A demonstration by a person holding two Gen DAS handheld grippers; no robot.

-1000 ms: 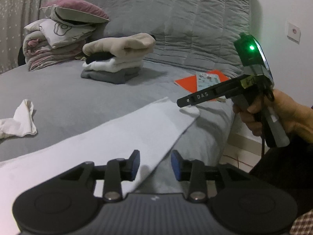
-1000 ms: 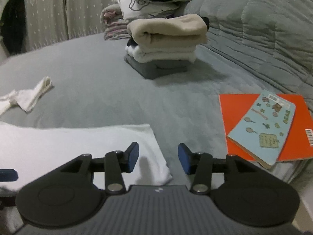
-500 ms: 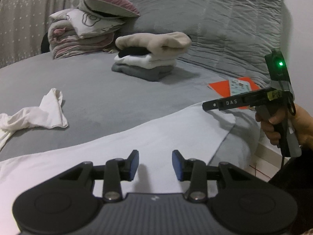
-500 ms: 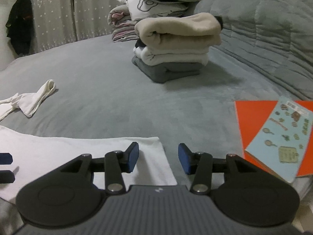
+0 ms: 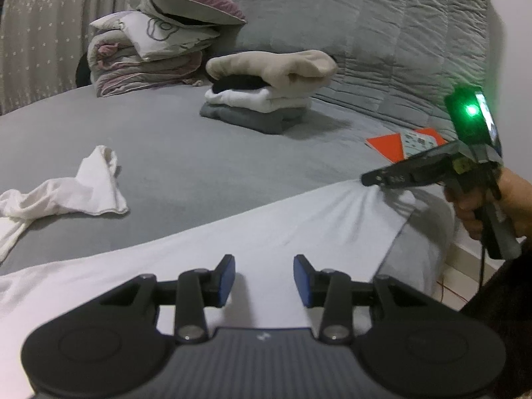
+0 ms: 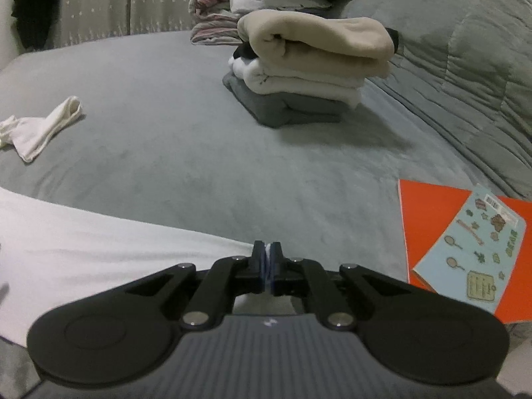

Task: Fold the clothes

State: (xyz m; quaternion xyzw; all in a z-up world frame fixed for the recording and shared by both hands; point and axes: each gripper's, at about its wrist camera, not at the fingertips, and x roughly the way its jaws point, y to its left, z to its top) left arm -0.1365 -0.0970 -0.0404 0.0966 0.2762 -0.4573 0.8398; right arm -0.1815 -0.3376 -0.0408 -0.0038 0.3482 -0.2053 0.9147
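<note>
Ahead of me a folded stack (image 6: 309, 73) and an orange book (image 6: 429, 219) sit on the bed (image 6: 166, 139), with open grey room between. My right tool (image 6: 267, 266) pinches the white garment (image 5: 266, 239) at the bed's near edge; my left tool (image 5: 264, 277) hangs above it, fingers apart.
</note>
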